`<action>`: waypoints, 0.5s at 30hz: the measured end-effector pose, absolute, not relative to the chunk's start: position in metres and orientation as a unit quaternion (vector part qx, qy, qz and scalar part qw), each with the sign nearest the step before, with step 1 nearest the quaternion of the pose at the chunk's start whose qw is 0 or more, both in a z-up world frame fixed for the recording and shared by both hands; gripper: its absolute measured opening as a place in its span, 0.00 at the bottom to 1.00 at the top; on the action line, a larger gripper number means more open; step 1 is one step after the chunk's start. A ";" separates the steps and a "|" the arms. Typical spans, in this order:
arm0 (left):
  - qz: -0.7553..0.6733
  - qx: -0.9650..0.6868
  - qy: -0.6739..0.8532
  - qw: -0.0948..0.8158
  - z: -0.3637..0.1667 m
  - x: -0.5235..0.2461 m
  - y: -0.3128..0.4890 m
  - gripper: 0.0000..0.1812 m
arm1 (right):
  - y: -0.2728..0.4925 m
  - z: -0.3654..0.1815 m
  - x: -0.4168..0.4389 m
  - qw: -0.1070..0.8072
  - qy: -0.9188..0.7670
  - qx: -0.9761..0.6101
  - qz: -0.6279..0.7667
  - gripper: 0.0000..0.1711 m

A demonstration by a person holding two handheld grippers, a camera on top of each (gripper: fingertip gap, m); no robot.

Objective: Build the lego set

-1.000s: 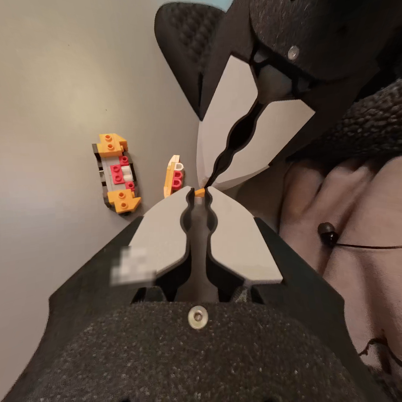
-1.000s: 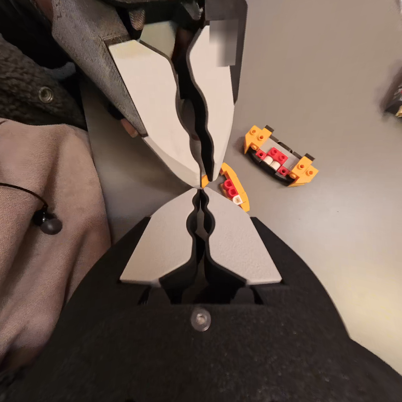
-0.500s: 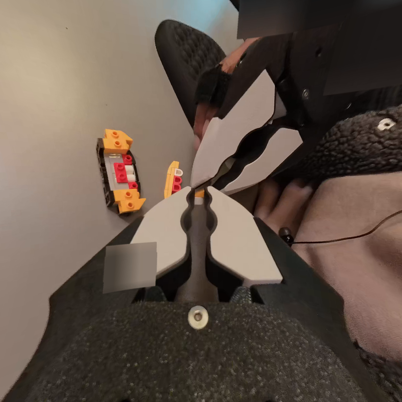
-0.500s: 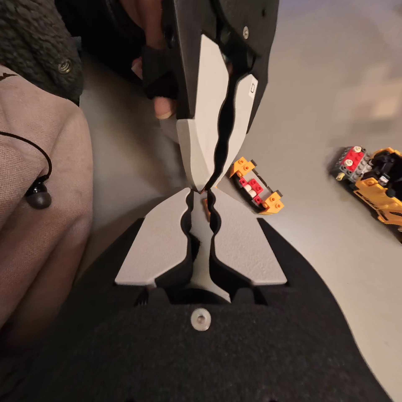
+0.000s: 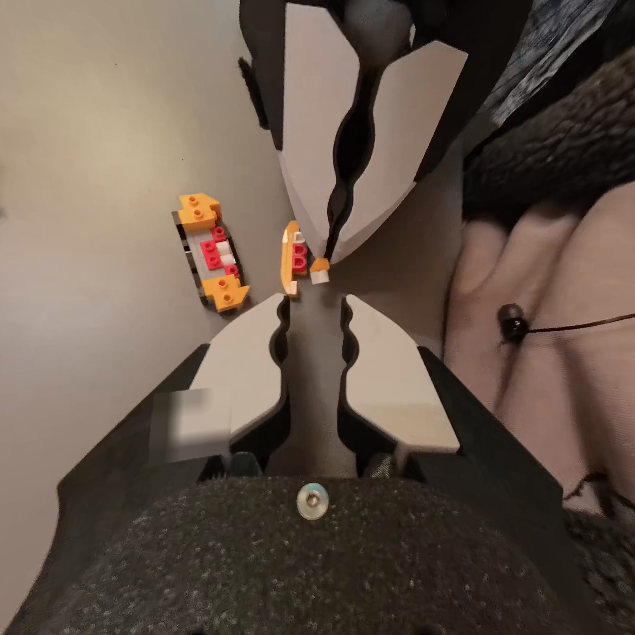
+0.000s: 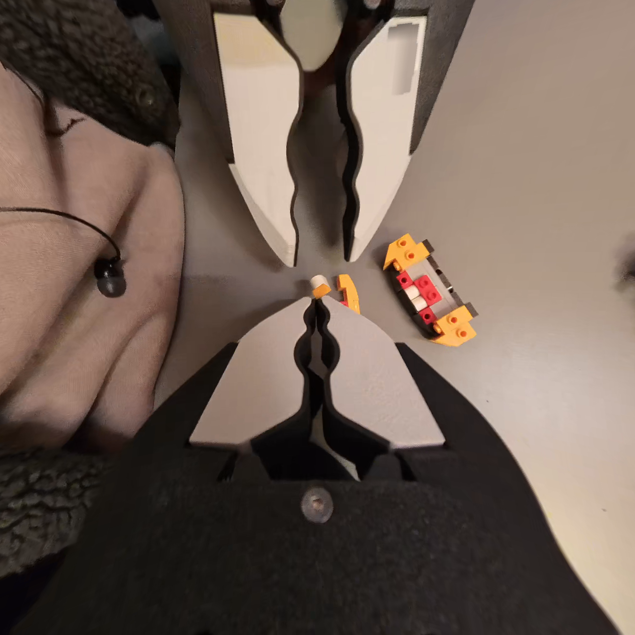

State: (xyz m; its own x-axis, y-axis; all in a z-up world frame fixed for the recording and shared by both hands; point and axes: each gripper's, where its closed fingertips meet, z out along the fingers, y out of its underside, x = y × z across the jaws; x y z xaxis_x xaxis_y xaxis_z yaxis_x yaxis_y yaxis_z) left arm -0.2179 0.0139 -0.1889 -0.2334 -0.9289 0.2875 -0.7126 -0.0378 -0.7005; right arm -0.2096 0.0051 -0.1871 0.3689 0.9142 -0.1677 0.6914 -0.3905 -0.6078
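My right gripper (image 6: 314,301) is shut on a small orange and white piece (image 6: 319,287), pinched at the very fingertips above the grey table (image 6: 515,171). In the left wrist view, that gripper (image 5: 326,259) comes in from the top with the piece (image 5: 319,271) at its tip. My left gripper (image 5: 313,299) is open and empty, tip to tip with the right one and just short of the piece. It also shows in the right wrist view (image 6: 320,261). A small curved orange part with red bricks (image 5: 292,261) lies on the table beside the piece.
A flat orange, red, grey and black lego sub-assembly (image 5: 213,254) (image 6: 429,292) lies on the table beyond the curved part (image 6: 350,292). A person's beige garment with a black cord and bead (image 5: 512,323) (image 6: 110,275) borders the table. Only a small space, under 4 cm, lies between the two pairs of fingers.
My left gripper held the small piece before; it has opened and let go. My right gripper opened briefly, then shut on the piece and now holds it alone.
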 end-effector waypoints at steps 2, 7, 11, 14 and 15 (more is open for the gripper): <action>-0.377 -0.593 0.695 0.152 -0.191 -0.217 0.014 0.14 | 0.003 -0.193 -0.210 0.192 -0.525 -0.794 0.238 0.00; -0.323 -0.558 0.740 0.191 -0.199 -0.216 0.016 0.05 | -0.001 -0.201 -0.210 0.128 -0.553 -0.791 0.230 0.00; -0.294 -0.545 0.760 0.200 -0.206 -0.217 0.015 0.03 | 0.000 -0.204 -0.210 0.105 -0.560 -0.793 0.218 0.00; -0.292 -0.546 0.759 0.203 -0.206 -0.217 0.016 0.03 | 0.000 -0.204 -0.210 0.098 -0.558 -0.795 0.218 0.00; -0.294 -0.547 0.757 0.203 -0.206 -0.217 0.017 0.03 | 0.000 -0.204 -0.210 0.097 -0.556 -0.797 0.217 0.01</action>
State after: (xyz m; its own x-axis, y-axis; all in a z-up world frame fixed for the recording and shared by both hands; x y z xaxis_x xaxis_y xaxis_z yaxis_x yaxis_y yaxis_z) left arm -0.2167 0.0166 -0.2057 -0.3184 -0.9478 0.0145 -0.7098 0.2282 -0.6665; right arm -0.2100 0.0001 -0.2037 0.2885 0.9275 -0.2377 0.8437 -0.3636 -0.3949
